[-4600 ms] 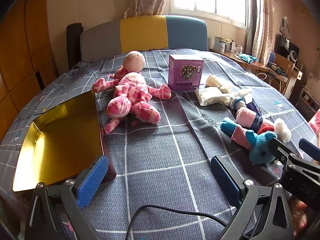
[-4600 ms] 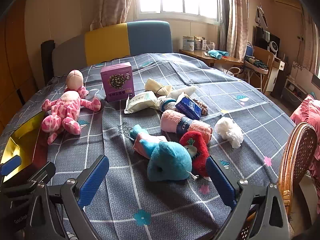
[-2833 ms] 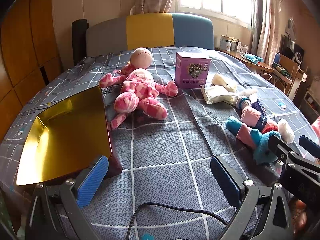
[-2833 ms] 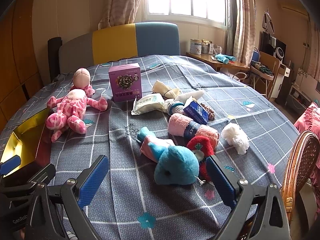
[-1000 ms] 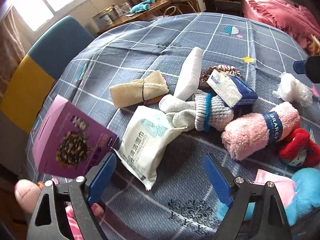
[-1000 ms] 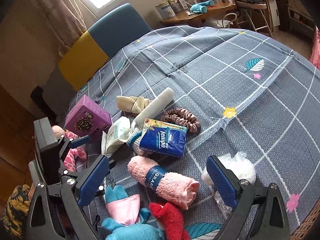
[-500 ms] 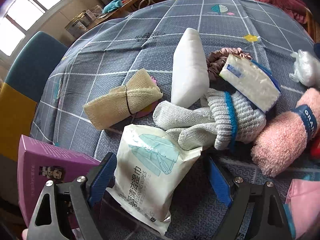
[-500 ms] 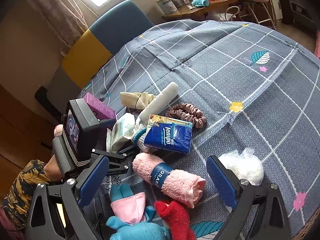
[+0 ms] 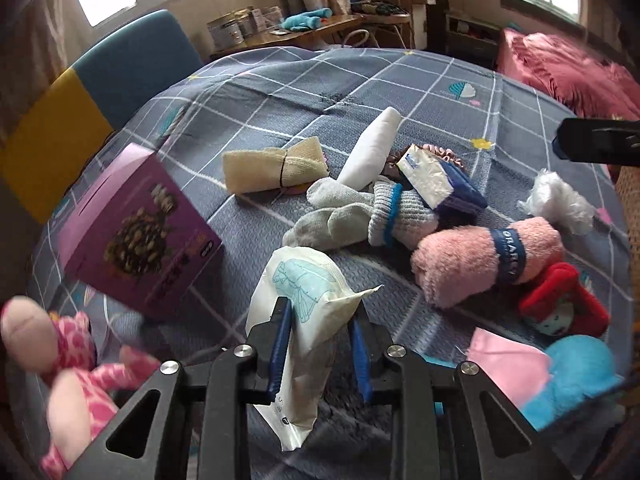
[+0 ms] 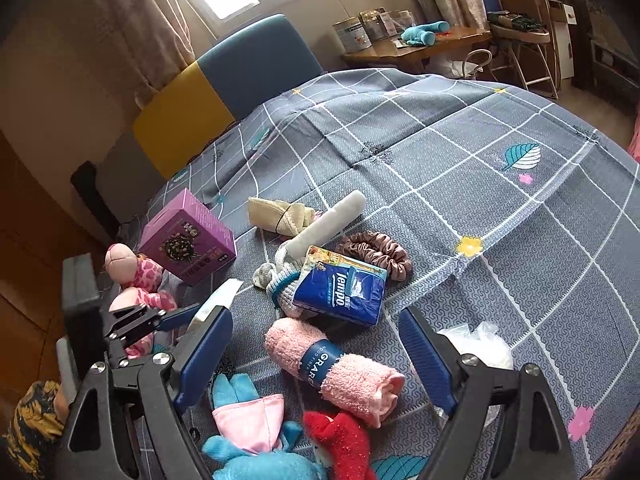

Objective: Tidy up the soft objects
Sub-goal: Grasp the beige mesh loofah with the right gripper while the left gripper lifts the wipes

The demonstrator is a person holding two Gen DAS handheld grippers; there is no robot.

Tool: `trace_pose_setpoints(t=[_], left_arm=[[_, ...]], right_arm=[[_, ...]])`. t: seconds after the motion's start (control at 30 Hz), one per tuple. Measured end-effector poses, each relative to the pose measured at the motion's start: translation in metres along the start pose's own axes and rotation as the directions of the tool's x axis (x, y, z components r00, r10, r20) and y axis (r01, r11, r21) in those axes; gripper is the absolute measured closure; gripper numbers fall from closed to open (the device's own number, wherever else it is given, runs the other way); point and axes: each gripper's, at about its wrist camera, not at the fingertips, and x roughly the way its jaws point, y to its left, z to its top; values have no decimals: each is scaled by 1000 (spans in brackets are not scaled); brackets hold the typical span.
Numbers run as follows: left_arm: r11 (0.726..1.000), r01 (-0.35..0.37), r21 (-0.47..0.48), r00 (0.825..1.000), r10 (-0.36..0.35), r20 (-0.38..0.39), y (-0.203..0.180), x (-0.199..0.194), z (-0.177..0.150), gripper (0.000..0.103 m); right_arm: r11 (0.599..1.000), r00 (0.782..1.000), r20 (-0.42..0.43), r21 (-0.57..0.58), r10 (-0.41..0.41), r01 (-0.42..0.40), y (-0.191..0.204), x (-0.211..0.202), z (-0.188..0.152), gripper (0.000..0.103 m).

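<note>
The left gripper (image 9: 320,332) pinches the white wipes pack (image 9: 308,300), lifted off the grey checked cloth (image 9: 280,92) beside the purple box (image 9: 136,232). To its right, the right gripper (image 10: 316,344) hangs spread wide over the rolled pink towel (image 10: 332,364), holding nothing.

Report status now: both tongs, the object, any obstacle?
Left tongs shut on wipes pack. Right tongs open above pink towel roll. No obstacle seen.

The wipes pack (image 9: 308,312) sits between the box (image 9: 136,236) on its left and the rolled towel (image 9: 488,260) on its right; the socks (image 9: 360,216) lie behind it.
</note>
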Motion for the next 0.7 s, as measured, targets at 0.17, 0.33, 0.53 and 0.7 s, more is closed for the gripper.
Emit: trace_pose_setpoints(t=[0.17,0.33,0.53,0.7], left_arm=[[971,40,-234,998,-29,53,6,-48,-43,77],[913,71,-401,993,-26,116,5,-87,-82,78],[863,86,-497,989,-15,145,0,-106,-118,79],[826,122,-551,984,-27,177,0,-116,-140,79]], right_arm=[[997,1000,-11,-70,-25,24,11,1,-3,20],[974,998,-62,-225,-13,-1,44,8,4,20],[912,996,-72,-410,-44,10,87,48,49,20],[835,975,-128,-544,-182,84,107,128,76,20]])
